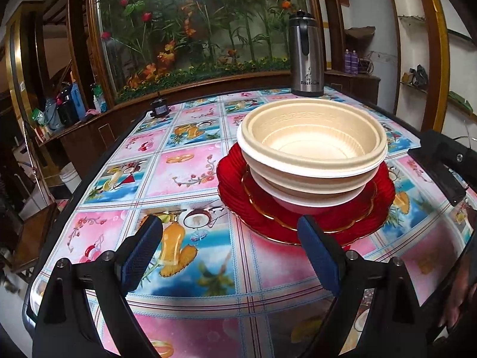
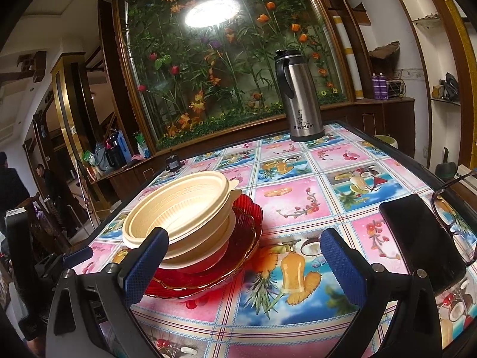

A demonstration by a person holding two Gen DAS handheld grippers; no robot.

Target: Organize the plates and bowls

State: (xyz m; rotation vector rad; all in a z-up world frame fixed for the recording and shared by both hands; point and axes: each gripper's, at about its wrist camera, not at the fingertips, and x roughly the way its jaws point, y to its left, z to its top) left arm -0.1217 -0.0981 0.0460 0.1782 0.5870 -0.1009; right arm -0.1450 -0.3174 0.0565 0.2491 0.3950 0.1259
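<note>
On the table (image 1: 184, 176), which is covered with a glossy cloth of pink and blue picture squares, stands one stack: two red ribbed glass plates with a gold rim (image 1: 310, 223) lie at the bottom, and on them sit the nested cream plastic bowls (image 1: 313, 146), upright, one inside the other. The stack is in the middle part of the table, well apart from the tall steel thermos jug with black lid (image 1: 306, 56) at the far edge. The left hand-held gripper (image 1: 229, 238) has its blue-padded fingers spread wide and holds nothing; its one finger is just before the plate rim. The right hand-held gripper (image 2: 243, 256) is also wide open and empty, with the stack behind its one finger. A black phone (image 2: 423, 238) and eyeglasses (image 2: 453, 217) lie near the table edge.
</note>
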